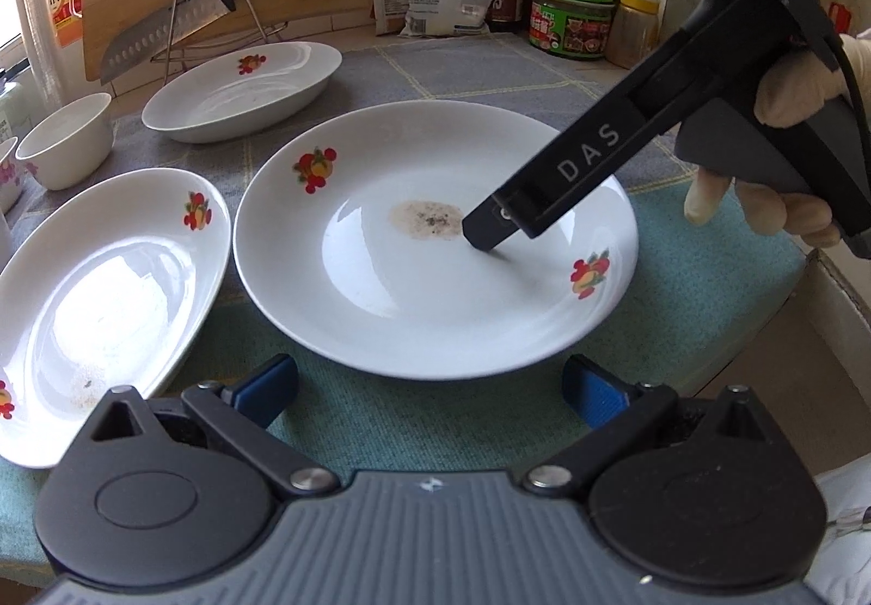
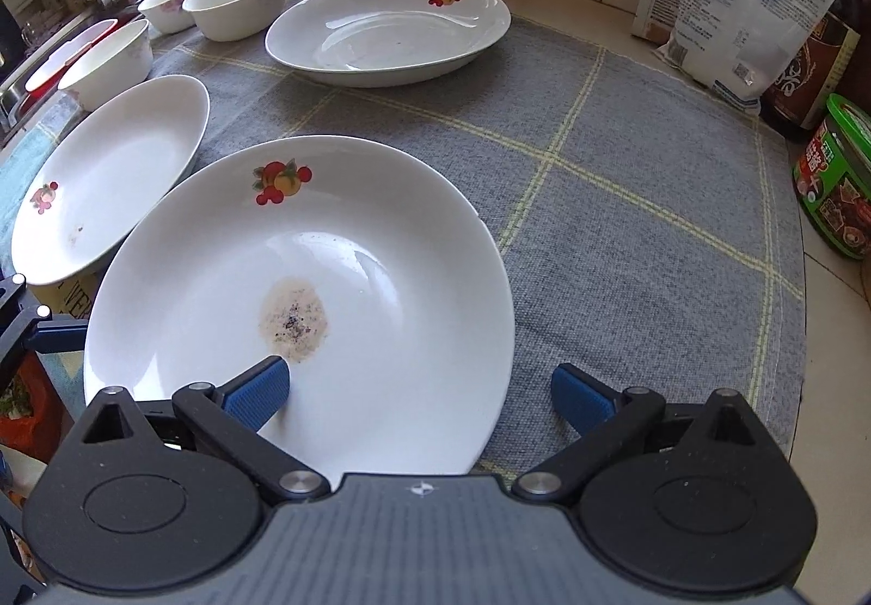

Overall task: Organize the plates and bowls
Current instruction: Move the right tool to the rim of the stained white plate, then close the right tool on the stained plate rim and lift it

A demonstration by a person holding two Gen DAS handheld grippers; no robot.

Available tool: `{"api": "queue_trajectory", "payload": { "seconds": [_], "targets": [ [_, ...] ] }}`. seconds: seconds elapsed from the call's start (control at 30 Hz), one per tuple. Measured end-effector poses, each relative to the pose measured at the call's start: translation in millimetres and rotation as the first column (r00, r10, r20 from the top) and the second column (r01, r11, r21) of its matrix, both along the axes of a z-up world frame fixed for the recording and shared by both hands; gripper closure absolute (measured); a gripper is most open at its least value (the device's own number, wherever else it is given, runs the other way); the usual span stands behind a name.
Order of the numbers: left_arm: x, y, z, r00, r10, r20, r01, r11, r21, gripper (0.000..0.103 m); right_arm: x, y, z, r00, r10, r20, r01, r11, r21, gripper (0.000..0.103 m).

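White round plate is straddled at its 6 o'clock rim by the spread, unclenched right claw; left claw is held released beside it.

Round white plate, fruit decals on rim, lies flat with a brown speckled stain at centre. Two oval dishes (same decals) lie near: one just beside, one behind. White bowls stand upright beyond.

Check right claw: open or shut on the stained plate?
Open. The right claw straddles the stained plate's rim, one finger over the plate, the other outside; blue pads wide apart.
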State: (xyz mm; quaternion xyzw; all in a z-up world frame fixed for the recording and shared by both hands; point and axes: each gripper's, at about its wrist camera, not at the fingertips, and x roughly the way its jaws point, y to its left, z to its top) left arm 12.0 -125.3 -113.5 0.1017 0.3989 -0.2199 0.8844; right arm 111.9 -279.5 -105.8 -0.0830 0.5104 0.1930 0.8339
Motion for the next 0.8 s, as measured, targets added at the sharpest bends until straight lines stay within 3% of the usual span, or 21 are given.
{"api": "queue_trajectory", "payload": {
  "seconds": [0.2,0.37,0.5,0.8],
  "targets": [
    [-2,2,0,1.0,-0.009,0.013,0.009,1.0,-0.008,0.0,-7,-5,-2,0.998,0.034,0.047,-0.035,0.999,0.022,0.0],
    [-3,2,0,0.999,-0.011,0.047,0.011,1.0,0.01,0.0,-3,-8,0,0.995,0.092,0.037,-0.092,0.996,0.017,0.0],
    [-3,4,1,0.997,-0.006,0.077,0.005,1.0,0.011,0.001,4,-10,4,0.987,0.154,0.045,-0.157,0.985,0.066,0.0],
    [2,7,0,0.998,0.0,0.064,0.0,1.0,-0.012,0.001,37,-7,5,0.959,0.283,0.002,-0.28,0.947,0.158,0.0]
  ]
}}
